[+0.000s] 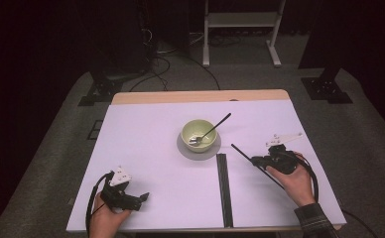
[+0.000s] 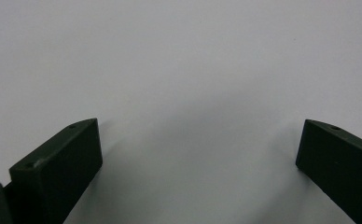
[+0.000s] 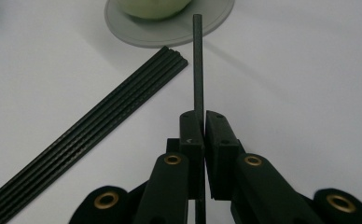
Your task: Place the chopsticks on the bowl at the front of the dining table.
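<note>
The right tongs [image 3: 203,122] are gripping a single thin black rod [image 3: 198,60], jaws pressed nearly together on it. In the right gripper view the rod is passing between the jaws, projecting forward toward the grey plate [image 3: 132,32] and also running back under the gripper body. In the high view the right tongs [image 1: 258,159] are sitting at the right of the table [image 1: 146,163], with the rod [image 1: 241,152] angling up and left from them, its free tip pointing toward the plate but stopping short of it.

The left tongs [image 1: 142,197] are resting wide apart near the front left of the table, holding nothing; the left gripper view is showing bare table [image 2: 179,70] between the two jaws.

Just left of the held rod, a bundle of similar black rods [image 1: 224,188] is lying flat, running from near the plate back toward the front edge. Beyond it, a pale green bowl [image 1: 199,135] is standing on the plate [image 1: 183,148], with a spoon [image 1: 211,130] leaning in it, handle pointing up and right.

The step in hand appears to be carrying one rod clear of the bundle. To do this well:
- Keep the grip firm; a thin rod is likely to pivot or slip between flat jaws.
- Watch the long free end, as it could sweep into the plate, bowl or spoon handle.
- Lift clear before turning, so the rear portion is not dragging across the bundle.
</note>
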A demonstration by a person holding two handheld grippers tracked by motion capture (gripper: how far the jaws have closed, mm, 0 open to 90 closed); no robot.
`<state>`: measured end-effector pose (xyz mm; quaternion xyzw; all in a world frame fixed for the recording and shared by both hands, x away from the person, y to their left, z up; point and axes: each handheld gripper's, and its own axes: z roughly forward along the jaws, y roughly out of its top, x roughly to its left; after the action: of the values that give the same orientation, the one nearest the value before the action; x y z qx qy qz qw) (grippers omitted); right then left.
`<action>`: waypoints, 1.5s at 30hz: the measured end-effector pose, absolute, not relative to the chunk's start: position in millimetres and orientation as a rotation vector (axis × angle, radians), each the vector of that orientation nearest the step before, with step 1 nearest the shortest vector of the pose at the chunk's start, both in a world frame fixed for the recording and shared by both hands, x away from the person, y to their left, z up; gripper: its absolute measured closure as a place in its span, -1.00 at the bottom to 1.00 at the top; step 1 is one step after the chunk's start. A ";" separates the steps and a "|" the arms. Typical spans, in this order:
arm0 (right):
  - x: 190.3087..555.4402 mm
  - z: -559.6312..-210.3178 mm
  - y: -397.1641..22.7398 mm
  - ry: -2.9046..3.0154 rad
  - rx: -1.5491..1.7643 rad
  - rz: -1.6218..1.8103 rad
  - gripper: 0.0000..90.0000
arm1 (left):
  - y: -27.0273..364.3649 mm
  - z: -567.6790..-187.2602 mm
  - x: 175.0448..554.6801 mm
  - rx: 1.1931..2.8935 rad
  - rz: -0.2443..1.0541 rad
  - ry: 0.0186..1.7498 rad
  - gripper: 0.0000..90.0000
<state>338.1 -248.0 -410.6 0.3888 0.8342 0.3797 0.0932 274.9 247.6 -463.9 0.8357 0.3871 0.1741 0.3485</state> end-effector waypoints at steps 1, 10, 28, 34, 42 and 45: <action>337.7 -409.3 -247.5 2.478 1.151 1.126 0.91 | 247.6 -463.9 274.9 2.167 0.451 1.004 -1.00; 338.5 -398.8 -241.7 2.476 1.138 1.158 0.91 | 247.8 -463.9 275.0 2.168 0.453 1.000 -1.00; 349.6 -386.5 -225.9 2.481 1.116 1.174 0.91 | 247.7 -463.8 274.9 2.167 0.451 1.002 -1.00; 354.1 -383.3 -219.6 2.484 1.110 1.177 0.91 | 247.9 -463.7 274.9 2.171 0.451 1.001 -1.00; 360.8 -381.2 -208.9 2.486 1.118 1.186 0.91 | 247.8 -463.8 274.8 2.169 0.451 1.001 -1.00; 364.0 -380.3 -205.0 2.489 1.107 1.189 0.91 | 247.8 -463.8 274.9 2.169 0.451 1.001 -1.00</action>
<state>364.0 -205.0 -380.3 0.3712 0.8344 0.3987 0.0844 274.9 247.8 -463.8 0.8364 0.3862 0.1741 0.3478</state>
